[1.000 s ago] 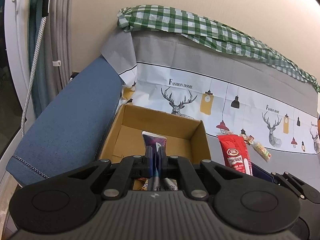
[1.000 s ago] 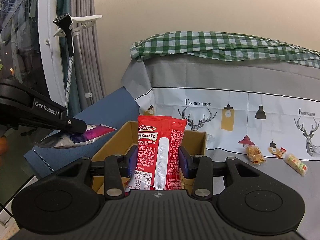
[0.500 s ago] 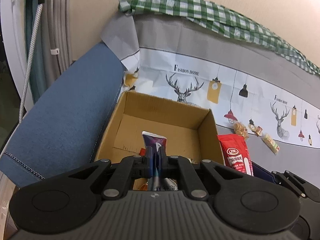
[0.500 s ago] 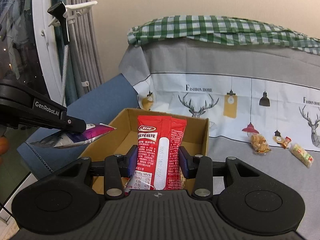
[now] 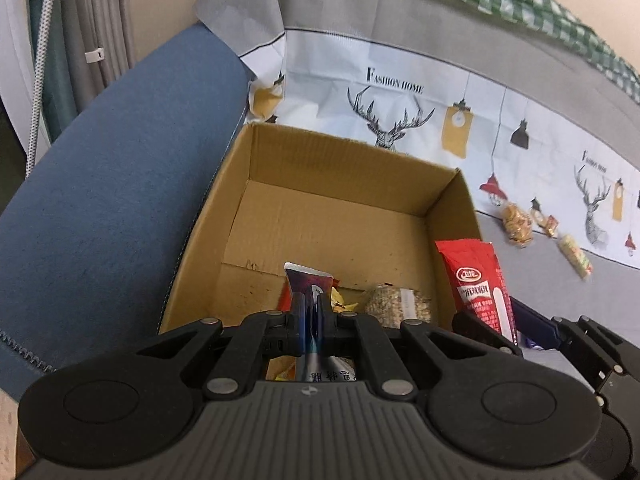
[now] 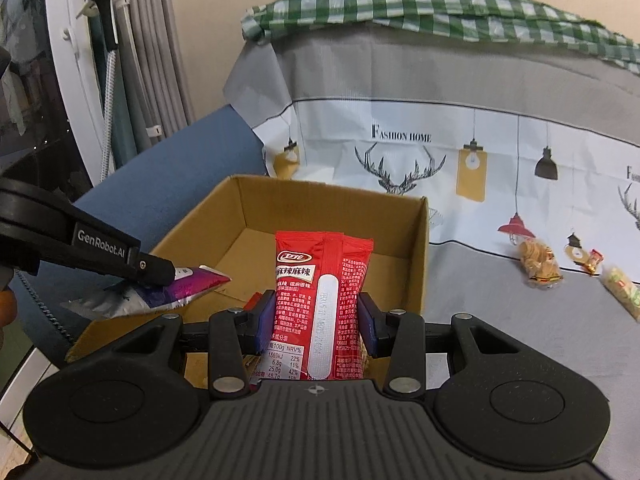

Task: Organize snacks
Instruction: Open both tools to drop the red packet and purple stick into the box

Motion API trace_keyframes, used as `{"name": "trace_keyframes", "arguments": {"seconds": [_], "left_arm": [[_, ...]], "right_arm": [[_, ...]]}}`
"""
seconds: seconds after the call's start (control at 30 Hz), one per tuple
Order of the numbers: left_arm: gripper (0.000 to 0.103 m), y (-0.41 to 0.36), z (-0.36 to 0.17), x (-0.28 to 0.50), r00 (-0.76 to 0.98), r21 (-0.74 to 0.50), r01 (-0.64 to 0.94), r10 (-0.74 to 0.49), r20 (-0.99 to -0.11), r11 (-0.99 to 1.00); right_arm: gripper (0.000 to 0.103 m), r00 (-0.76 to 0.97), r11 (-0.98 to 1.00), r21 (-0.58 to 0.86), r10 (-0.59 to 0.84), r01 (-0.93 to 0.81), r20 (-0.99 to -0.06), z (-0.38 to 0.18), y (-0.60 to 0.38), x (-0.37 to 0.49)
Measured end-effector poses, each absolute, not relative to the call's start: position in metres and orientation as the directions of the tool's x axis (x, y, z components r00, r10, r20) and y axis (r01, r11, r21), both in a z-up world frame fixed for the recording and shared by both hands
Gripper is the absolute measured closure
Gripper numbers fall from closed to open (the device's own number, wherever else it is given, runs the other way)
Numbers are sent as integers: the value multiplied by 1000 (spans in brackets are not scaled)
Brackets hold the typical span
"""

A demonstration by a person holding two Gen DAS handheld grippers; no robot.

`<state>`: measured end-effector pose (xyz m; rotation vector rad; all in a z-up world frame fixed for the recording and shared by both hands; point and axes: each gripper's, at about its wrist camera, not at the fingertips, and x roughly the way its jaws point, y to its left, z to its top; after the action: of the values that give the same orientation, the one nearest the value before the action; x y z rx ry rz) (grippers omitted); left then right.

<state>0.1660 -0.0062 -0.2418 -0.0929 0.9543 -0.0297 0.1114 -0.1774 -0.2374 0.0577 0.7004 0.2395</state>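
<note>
My left hand-held gripper (image 5: 309, 312) pinched the purple packet (image 5: 307, 284); my right (image 6: 316, 314) squeezed the red packet (image 6: 322, 280). Dropped early, either might miss the box (image 6: 418, 256) by the sofa's left edge.

You are working over a surface draped with a grey cloth (image 6: 500, 312) printed with deer, hanging lamps and the words "Fashion Home". An open cardboard box (image 6: 418, 256) sits on it at the left end, against a blue cushion (image 5: 120, 184). To the right of the box three small wrapped snacks (image 6: 538, 262) lie loose on the cloth, close together.
</note>
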Motion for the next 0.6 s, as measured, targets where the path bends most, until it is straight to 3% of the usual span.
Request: {"name": "trace_keyframes", "arguments": {"seconds": [0.2, 0.23, 0.3, 0.33, 0.37, 0.43, 0.6], "left_arm": [[96, -5, -259, 187, 537, -113, -13, -89, -839, 993], [91, -5, -261, 189, 538, -117, -18, -89, -838, 993], [45, -2, -262, 192, 544, -107, -29, -74, -836, 994], [0, -1, -262, 194, 543, -92, -46, -52, -838, 995], [1, 1, -261, 194, 558, -76, -72, -22, -830, 995], [0, 4, -256, 189, 586, -54, -78, 2, -810, 996], [0, 13, -246, 162, 583, -42, -77, 11, -813, 996]], "right_arm": [[59, 722, 973, 128, 229, -193, -653, -255, -176, 136], [59, 721, 973, 129, 228, -191, -654, -258, -176, 139], [55, 721, 973, 133, 227, -186, -655, -262, -177, 145], [50, 725, 974, 136, 227, -183, -650, -264, -177, 148], [28, 732, 972, 144, 236, -187, -639, -265, -178, 150], [8, 751, 973, 148, 230, -177, -619, -266, -181, 149], [9, 732, 972, 140, 235, -189, -639, -260, -184, 134]]}}
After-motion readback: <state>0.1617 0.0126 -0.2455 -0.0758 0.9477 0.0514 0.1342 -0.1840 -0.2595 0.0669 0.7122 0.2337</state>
